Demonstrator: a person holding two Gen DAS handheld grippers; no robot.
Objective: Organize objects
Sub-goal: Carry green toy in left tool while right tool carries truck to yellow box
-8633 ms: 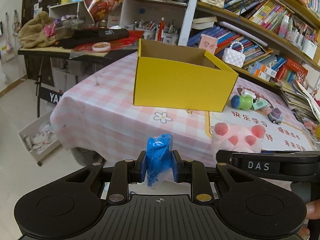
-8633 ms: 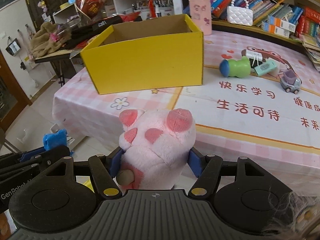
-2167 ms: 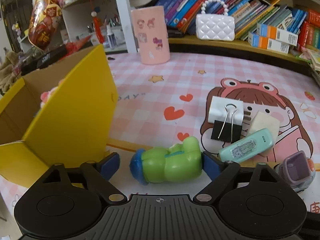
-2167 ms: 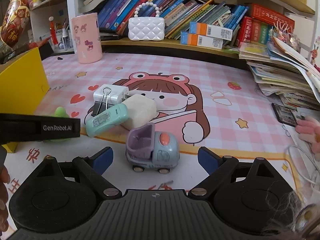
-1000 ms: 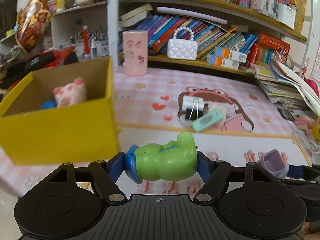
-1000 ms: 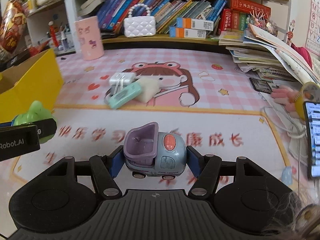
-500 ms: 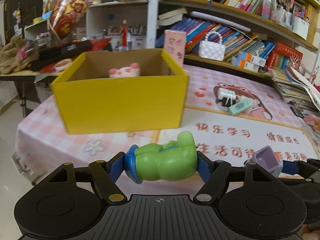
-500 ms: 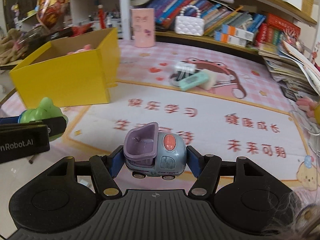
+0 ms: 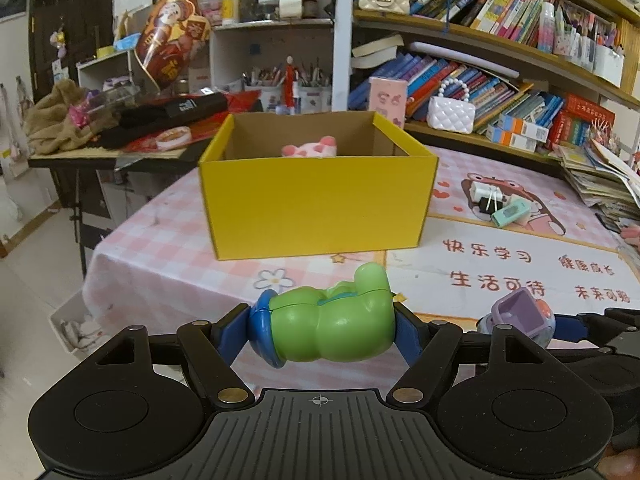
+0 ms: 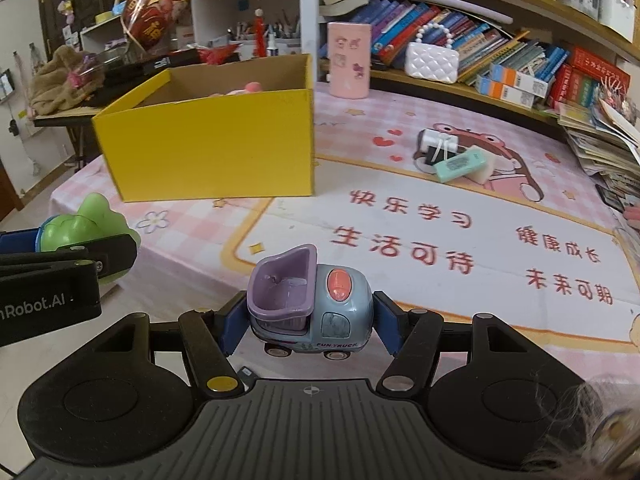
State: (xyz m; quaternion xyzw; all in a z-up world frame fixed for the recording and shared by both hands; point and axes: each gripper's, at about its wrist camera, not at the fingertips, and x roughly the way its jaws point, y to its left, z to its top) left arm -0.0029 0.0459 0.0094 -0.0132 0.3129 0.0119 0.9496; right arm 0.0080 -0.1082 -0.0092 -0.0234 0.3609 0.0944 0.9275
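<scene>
My left gripper point(image 9: 322, 330) is shut on a green toy point(image 9: 332, 326) with a blue end, held off the table's near edge. Straight ahead stands the yellow box point(image 9: 316, 204), open at the top, with a pink plush point(image 9: 310, 148) showing inside. My right gripper point(image 10: 310, 322) is shut on a grey-blue toy truck point(image 10: 310, 304) with a purple bucket, to the right of the left gripper point(image 10: 80, 248). The yellow box point(image 10: 208, 148) lies ahead and to the left in the right wrist view.
A binder clip, a white block and a mint eraser point(image 10: 460, 164) lie on the pink table mat point(image 10: 420, 216) right of the box. A pink cup point(image 10: 348, 60) and white purse point(image 10: 432, 60) stand by the bookshelf. A cluttered keyboard stand point(image 9: 112, 136) is at the left.
Both grippers have drawn back from the table with their toys still held. The yellow box now sits further away and square ahead of the left gripper.
</scene>
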